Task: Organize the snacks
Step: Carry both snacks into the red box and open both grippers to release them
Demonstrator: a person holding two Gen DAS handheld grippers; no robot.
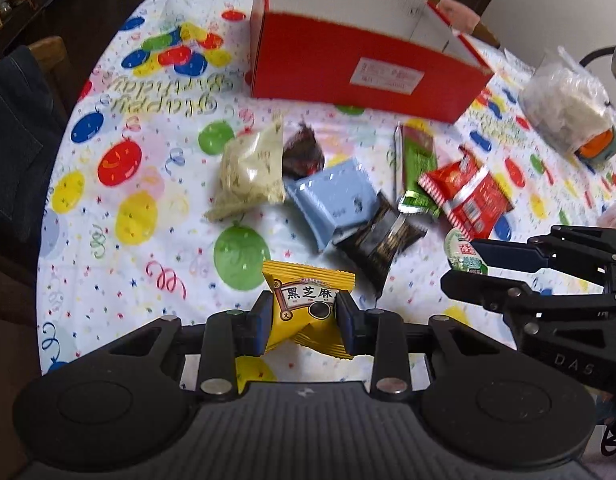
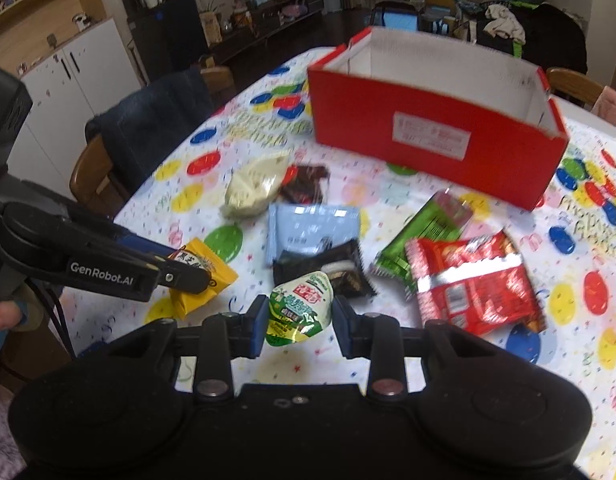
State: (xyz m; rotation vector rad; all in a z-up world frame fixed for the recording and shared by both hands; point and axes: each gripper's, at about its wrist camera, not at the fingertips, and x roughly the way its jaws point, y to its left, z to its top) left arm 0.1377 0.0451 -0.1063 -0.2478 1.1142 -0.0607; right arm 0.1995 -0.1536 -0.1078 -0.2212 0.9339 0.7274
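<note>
With your left claw (image 1: 304,316) clamped on the yellow packet (image 1: 308,312) and right claw (image 2: 298,320) on the green-and-white pouch (image 2: 300,308), clear the red box (image 2: 427,140) wall before releasing.

A: What can't you make out here?

B: The white label (image 2: 431,136) on the red box (image 1: 347,64) is smeared; its print can't be read. The box's floor is hidden behind its front wall.

A: And among the snacks?

B: The black packet (image 2: 339,268) lies partly under the blue packet (image 2: 308,228). The clear bag (image 1: 563,108) is hazy, its contents unclear. The table (image 1: 148,240) runs off past the frame's edges.
</note>
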